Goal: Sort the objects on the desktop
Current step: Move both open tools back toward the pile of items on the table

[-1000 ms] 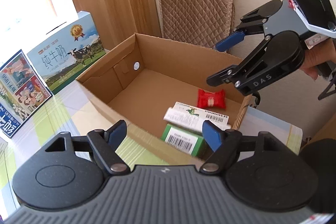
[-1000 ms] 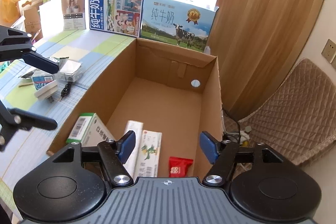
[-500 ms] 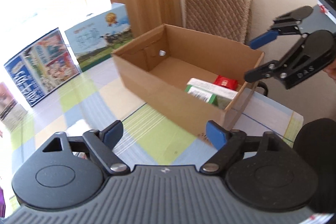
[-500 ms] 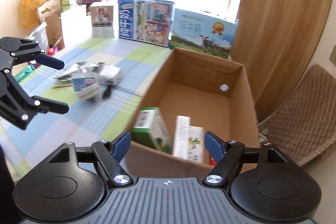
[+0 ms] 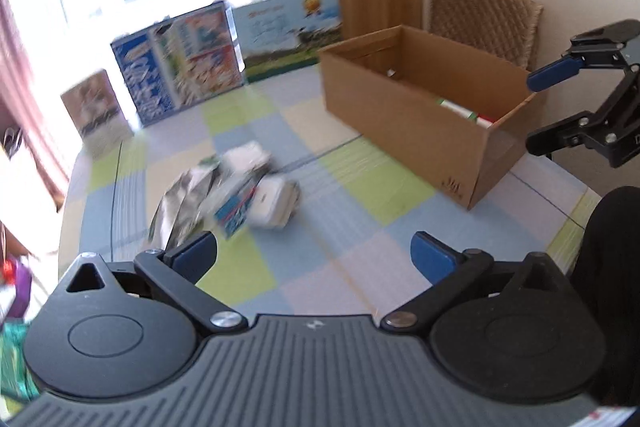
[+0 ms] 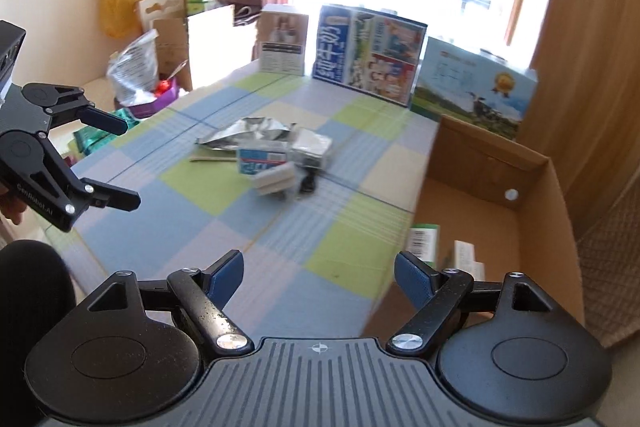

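Observation:
A heap of loose items lies mid-table: a silver foil pouch (image 5: 180, 203) (image 6: 248, 133), a blue-and-white box (image 5: 236, 211) (image 6: 262, 159) and a white block (image 5: 276, 201) (image 6: 274, 183). The open cardboard box (image 5: 400, 115) (image 6: 480, 159) stands to the right with a green box (image 6: 424, 239) and a white one (image 6: 464, 255) inside. My left gripper (image 5: 312, 253) (image 6: 120, 163) hovers short of the heap, its jaws opening and empty. My right gripper (image 6: 320, 273) (image 5: 544, 109) hangs by the carton's near corner, jaws also opening, nothing between them.
Two milk cartons (image 5: 180, 63) (image 5: 288, 27) and a small box (image 5: 96, 111) stand along the far table edge. A quilted chair (image 5: 484, 15) is behind the carton. Bags and clutter (image 6: 132, 75) sit beyond the left table edge. A dark sleeve (image 5: 608, 267) is at the right.
Both grippers have swung left, away from over the cardboard box and toward the heap on the table. Both pairs of jaws stand wider than before.

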Demonstrator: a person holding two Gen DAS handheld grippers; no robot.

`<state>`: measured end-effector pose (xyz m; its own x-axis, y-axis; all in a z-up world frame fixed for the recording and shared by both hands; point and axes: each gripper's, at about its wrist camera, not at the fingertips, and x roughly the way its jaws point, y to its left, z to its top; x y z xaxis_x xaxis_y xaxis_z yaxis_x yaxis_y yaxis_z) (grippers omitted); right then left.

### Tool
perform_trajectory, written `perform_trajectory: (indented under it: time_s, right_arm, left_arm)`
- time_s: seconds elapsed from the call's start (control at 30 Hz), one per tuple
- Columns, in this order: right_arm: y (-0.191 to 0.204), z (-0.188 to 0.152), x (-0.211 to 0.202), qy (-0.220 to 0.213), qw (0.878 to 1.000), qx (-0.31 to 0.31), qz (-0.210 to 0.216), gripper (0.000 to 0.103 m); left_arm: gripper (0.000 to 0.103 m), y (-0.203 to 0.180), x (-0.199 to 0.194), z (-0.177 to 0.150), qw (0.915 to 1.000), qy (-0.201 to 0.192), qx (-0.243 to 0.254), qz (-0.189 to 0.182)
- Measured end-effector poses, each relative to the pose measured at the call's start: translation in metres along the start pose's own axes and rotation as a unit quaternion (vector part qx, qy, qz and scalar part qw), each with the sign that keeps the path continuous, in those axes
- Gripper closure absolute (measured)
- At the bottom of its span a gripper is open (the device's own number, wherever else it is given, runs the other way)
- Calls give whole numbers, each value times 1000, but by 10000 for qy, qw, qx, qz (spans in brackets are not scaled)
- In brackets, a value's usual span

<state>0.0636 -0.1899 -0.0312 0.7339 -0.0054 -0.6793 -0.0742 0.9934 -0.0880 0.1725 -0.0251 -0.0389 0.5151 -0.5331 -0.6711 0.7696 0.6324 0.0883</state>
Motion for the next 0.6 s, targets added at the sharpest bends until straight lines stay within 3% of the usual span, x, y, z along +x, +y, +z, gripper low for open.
perform_trajectory:
  time_s: [0.2, 0.6]
  right_arm:
    - [27, 2, 16, 101, 9995, -195, 212, 21]
    - [47, 10, 57, 370, 9972, -464, 459, 20]
  left_arm:
    - [2, 36, -16, -32, 9987, 314, -400, 91]
    - [2, 70, -22, -68, 9968, 685, -272, 299]
